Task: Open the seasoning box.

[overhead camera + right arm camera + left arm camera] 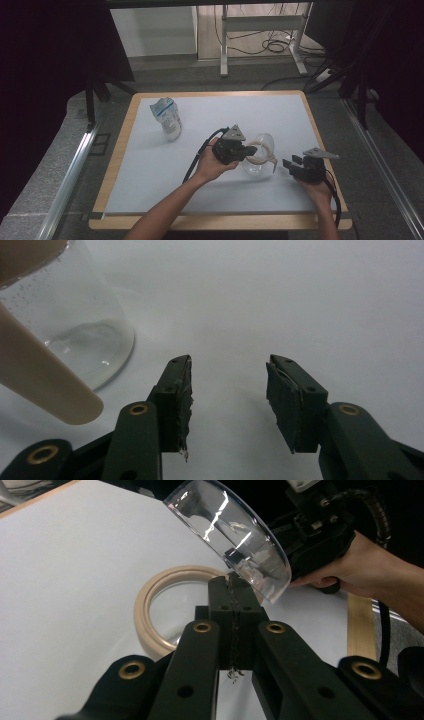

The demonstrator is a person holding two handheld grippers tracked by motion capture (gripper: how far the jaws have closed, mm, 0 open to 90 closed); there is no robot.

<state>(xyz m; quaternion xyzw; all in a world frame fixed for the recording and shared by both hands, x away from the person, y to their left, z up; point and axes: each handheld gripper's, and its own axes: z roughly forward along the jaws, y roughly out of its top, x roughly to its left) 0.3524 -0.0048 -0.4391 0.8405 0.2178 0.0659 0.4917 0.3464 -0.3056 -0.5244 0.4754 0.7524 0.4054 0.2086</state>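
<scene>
A clear glass jug (256, 164) with a beige rim (165, 587) stands on the white mat at the right of the middle. Its clear domed lid (235, 535) is tipped up on edge over the rim. My left gripper (248, 150) reaches in from the left, its jaws shut on the lid's lower edge (231, 582). My right gripper (290, 164) hovers just right of the jug, open with nothing between its fingers (227, 367). In the right gripper view the jug's glass wall (75, 335) and beige handle (45, 385) are at the left.
A crumpled plastic bottle (169, 119) with a blue and white label stands at the back left of the mat (225, 115). The wooden table edge (220, 222) runs along the front. A desk frame and cables (270, 45) lie on the floor beyond.
</scene>
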